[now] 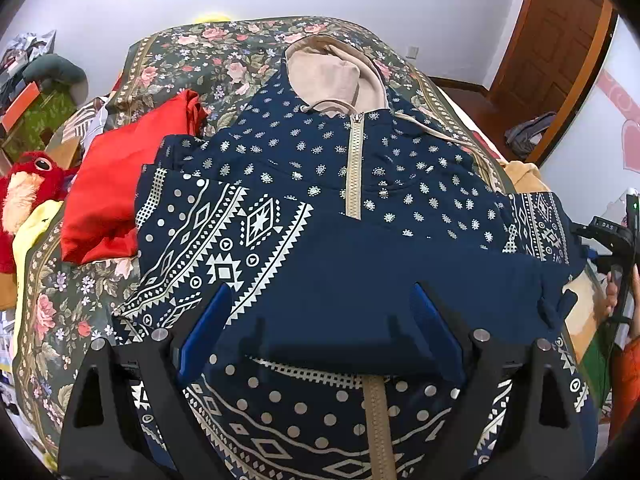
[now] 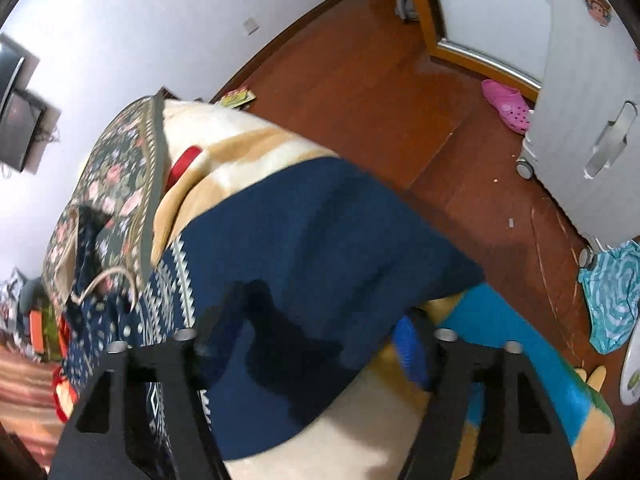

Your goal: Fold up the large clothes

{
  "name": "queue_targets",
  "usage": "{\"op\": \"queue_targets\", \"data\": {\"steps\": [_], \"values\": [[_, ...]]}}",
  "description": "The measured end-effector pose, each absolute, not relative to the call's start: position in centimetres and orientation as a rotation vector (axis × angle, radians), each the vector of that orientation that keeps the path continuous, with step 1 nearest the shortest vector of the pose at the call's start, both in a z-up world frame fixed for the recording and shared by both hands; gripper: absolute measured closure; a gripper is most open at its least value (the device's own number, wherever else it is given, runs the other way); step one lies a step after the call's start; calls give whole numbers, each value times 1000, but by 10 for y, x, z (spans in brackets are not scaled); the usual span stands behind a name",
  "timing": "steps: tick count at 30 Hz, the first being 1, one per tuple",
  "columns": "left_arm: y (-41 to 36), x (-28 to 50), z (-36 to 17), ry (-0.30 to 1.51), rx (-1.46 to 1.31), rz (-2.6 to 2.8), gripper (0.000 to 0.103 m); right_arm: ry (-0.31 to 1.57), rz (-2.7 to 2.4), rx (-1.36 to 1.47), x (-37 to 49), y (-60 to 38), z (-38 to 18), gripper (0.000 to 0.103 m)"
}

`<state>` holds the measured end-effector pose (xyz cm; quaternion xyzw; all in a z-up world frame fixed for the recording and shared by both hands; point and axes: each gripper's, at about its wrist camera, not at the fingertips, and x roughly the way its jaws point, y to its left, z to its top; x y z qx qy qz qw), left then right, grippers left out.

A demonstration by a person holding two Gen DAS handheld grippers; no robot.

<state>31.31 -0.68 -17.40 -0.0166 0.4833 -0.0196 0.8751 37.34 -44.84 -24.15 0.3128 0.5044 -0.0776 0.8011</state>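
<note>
A navy patterned hooded jacket with a beige hood and beige zipper lies on a floral bedspread. A plain navy sleeve is folded across its lower body. My left gripper is open just above that sleeve, its blue pads to either side and holding nothing. In the right wrist view the jacket's navy sleeve lies over the bed's right edge. My right gripper is open over this cloth, apart from it.
A folded red garment lies left of the jacket. A red plush toy sits at the far left. A beige blanket covers the bed's right side. The wooden floor, a pink shoe and a white cabinet lie beyond.
</note>
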Motion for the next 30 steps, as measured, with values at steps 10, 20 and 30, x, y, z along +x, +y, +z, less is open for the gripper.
{"op": "queue_targets", "data": {"steps": [10, 20, 30], "values": [[2, 297, -157, 958, -19, -32, 13, 891, -99, 552, 359, -426, -167, 96], [24, 275, -140, 911, -58, -23, 13, 738, 139, 358, 349, -334, -71, 96], [51, 257, -142, 908, -83, -5, 12, 858, 377, 222, 349, -219, -84, 96]]}}
